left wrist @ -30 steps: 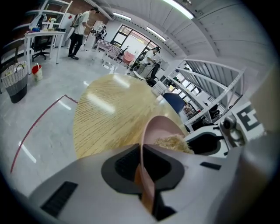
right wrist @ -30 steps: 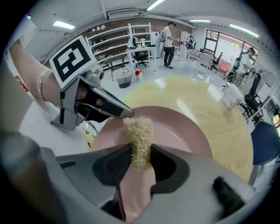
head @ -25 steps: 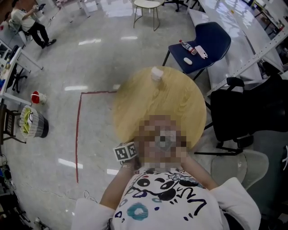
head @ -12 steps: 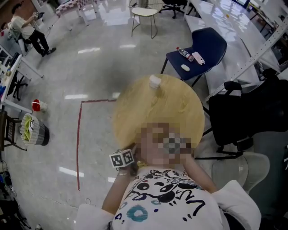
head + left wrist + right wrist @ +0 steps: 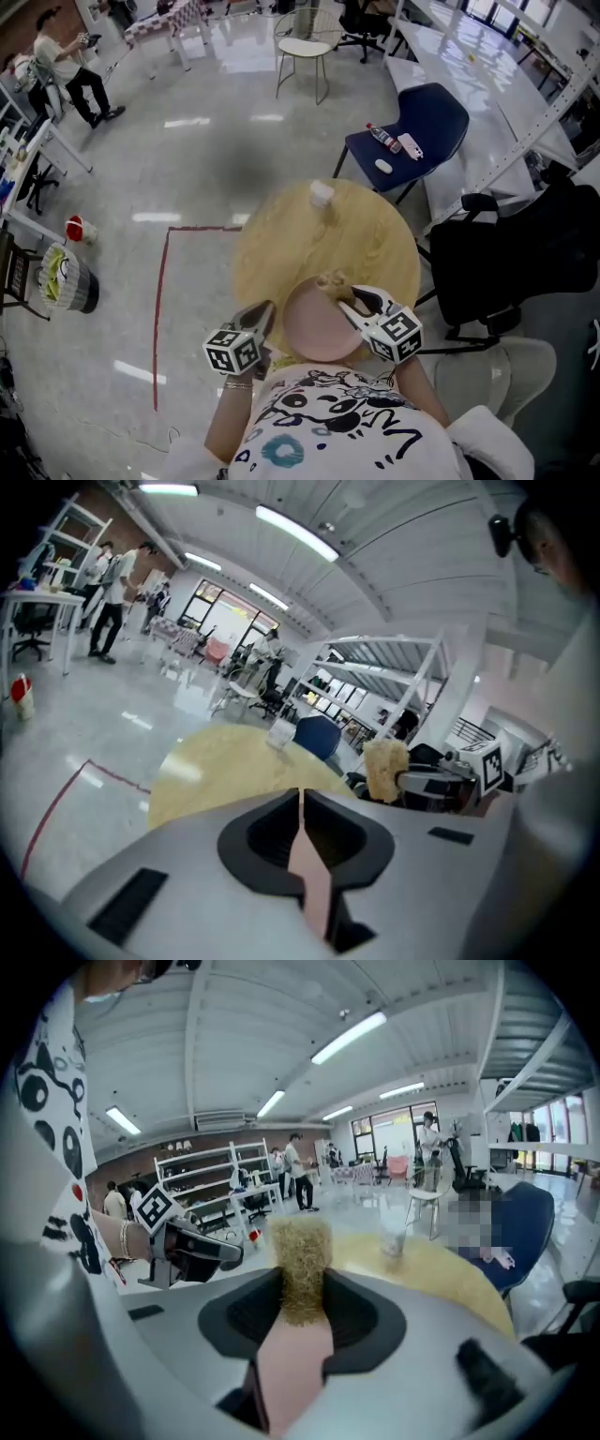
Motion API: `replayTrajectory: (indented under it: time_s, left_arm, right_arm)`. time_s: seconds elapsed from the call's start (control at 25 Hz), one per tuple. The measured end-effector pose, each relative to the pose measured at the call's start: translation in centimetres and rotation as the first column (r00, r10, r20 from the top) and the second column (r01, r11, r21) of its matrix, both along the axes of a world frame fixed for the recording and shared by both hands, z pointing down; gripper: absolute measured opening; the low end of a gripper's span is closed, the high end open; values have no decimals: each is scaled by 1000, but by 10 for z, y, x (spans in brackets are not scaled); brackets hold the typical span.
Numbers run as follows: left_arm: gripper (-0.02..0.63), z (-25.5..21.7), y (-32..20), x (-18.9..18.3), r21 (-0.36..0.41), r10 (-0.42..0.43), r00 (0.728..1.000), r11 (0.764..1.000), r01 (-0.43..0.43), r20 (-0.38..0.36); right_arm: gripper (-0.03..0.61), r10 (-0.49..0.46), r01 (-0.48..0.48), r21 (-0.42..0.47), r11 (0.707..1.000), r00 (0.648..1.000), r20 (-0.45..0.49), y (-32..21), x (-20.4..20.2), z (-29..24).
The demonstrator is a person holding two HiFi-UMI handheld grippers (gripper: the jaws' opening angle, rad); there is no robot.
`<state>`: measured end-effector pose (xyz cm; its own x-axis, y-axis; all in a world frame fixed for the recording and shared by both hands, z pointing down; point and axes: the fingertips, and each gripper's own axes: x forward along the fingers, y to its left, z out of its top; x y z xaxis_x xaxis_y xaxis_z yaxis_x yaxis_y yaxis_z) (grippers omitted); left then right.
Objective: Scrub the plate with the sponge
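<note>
Step in hand: I am bringing sponge to plate; the scrub itself looks barely begun.
Left gripper: I am pinching the rim of the pink plate edge-on, jaws closed on it.
Plate position: it is hanging close in front of me, over the near edge of the round wooden table, not resting on it.
Right gripper: I am clamping the straw-coloured sponge between the jaws, its tuft sticking out past the tips.
Contact: the sponge is sitting at the plate's far rim; whether it is pressing on the face is probably too fine to judge here.
Next move: I am expecting to press the sponge onto the face and sweep across, bracing the plate against the push.
</note>
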<state>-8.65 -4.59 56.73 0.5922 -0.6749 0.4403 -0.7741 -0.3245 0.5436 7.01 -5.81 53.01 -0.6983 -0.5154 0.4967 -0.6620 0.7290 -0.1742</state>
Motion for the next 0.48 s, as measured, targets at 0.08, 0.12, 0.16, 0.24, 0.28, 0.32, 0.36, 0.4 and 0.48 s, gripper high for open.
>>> replayTrajectory:
  time_s: [0.08,0.12,0.16,0.24,0.28,0.32,0.36,0.4,0.48]
  left_arm:
    - [23,-37,-10,8,114,40,999,993,-40,6]
    - [18,-57,-14,12,172,57,998,983,-58,13]
    - [15,-76,-19,16,228,71,997,971,-73,20]
    - [15,-113,-25,22,331,92,995,939,-96,28]
    - [15,-131,-27,24,376,102,994,921,-105,29]
    - [15,-148,-29,27,417,111,993,902,-114,31]
    - [15,-164,-30,30,455,121,992,882,-123,33]
    - [15,-178,-30,33,489,132,991,862,-132,35]
    - [15,-204,-29,38,545,153,987,824,-153,45]
  right_arm:
    - [139,18,-23,71,997,997,75,-4,3,-33]
    - [138,23,-35,104,994,993,113,-6,5,-50]
    - [138,25,-45,138,989,989,143,-8,8,-67]
    - [138,26,-63,206,977,983,179,-11,13,-95]
    - [138,26,-72,238,969,982,189,-12,15,-108]
    - [138,28,-80,268,960,980,195,-13,18,-119]
    - [138,29,-89,295,951,979,203,-14,21,-130]
    - [138,29,-99,318,943,976,215,-14,24,-141]
    - [138,27,-117,358,926,969,247,-13,29,-163]
